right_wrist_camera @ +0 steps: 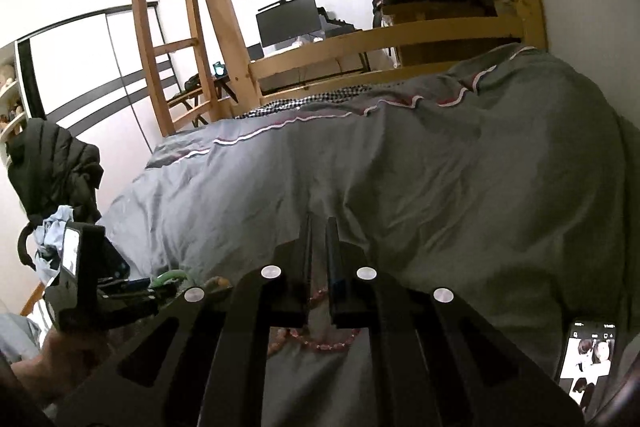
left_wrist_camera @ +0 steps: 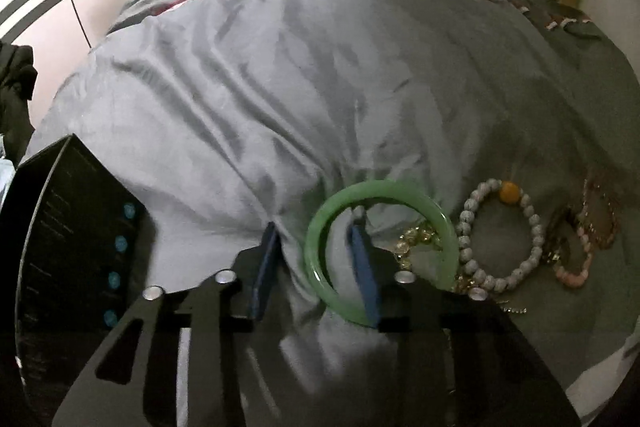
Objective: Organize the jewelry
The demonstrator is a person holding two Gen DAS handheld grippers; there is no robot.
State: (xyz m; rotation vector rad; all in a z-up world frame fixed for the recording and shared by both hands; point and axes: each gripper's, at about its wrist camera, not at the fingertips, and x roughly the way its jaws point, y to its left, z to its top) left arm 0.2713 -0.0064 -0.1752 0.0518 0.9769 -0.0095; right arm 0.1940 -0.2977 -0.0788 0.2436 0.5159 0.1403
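My left tongs (left_wrist_camera: 316, 259) straddled the green jade bangle (left_wrist_camera: 380, 251) on the grey duvet (left_wrist_camera: 280, 87), one finger through it, not yet pinching. Best to close gently on the rim. My right tongs (right_wrist_camera: 319, 251), pressed together, pinched a red bead bracelet (right_wrist_camera: 320, 341).

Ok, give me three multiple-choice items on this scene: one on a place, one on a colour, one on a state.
1. In the left wrist view, the grey bead bracelet lies where from the green bangle? A left; B right; C inside it.
2. That bracelet's one big bead is: A orange; B blue; C black.
3. The right gripper is: A wide open; B shut on the red bead strand; C shut on the bangle.
Key: B, it sits right of the bangle; A, the bead shows orange; B, the strand hangs from closed jaws.
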